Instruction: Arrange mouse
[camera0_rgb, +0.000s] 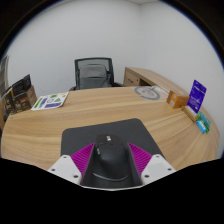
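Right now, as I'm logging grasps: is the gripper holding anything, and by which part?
Yes: the gripper is shut on the black mouse, its pink pads pressing the mouse's two sides, over the dark mouse mat.

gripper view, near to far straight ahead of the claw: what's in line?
Claw with the black mouse between its fingers, on the dark mouse pad → bare wooden desk → black office chair behind the desk → white wall.
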